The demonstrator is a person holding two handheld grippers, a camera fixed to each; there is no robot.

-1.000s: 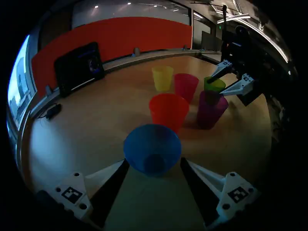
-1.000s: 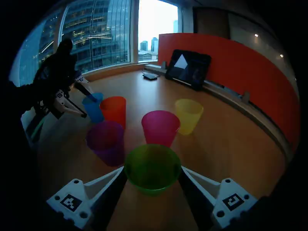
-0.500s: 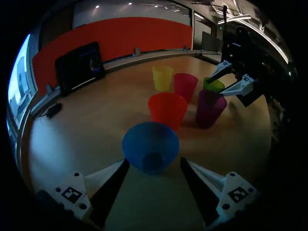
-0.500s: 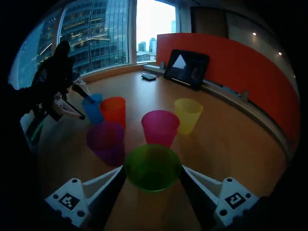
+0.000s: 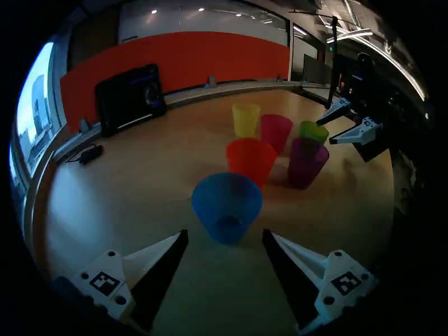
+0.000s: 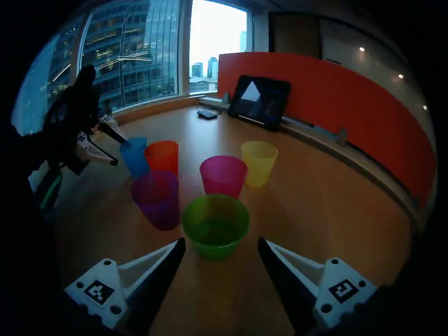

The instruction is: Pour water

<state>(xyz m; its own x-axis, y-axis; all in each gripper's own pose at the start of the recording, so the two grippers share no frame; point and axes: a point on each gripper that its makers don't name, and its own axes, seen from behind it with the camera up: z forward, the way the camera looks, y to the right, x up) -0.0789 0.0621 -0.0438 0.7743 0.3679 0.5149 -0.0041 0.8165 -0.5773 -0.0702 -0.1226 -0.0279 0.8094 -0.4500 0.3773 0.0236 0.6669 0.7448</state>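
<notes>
- Both grippers have drawn back: the left gripper (image 5: 223, 232) gapes wide and empty, with the blue cup (image 5: 227, 204) standing free on the wooden table (image 5: 140, 168) just ahead.
- Right gripper (image 6: 220, 241) is likewise open and empty, the green cup (image 6: 215, 224) just beyond it.
- Cups are smooth, tapered, translucent plastic, clustered probably for easy pouring.
- Whether either holds water, I cannot tell.

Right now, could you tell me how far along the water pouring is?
Done: unclear; the blue translucent plastic cup and green translucent plastic cup stand upright on the wooden table, and I cannot tell whether either holds water. In hand: nothing; the left hand-held gripper is open before the blue one, the right hand-held gripper open before the green. Left: probably grasping a cup and pouring.
</notes>
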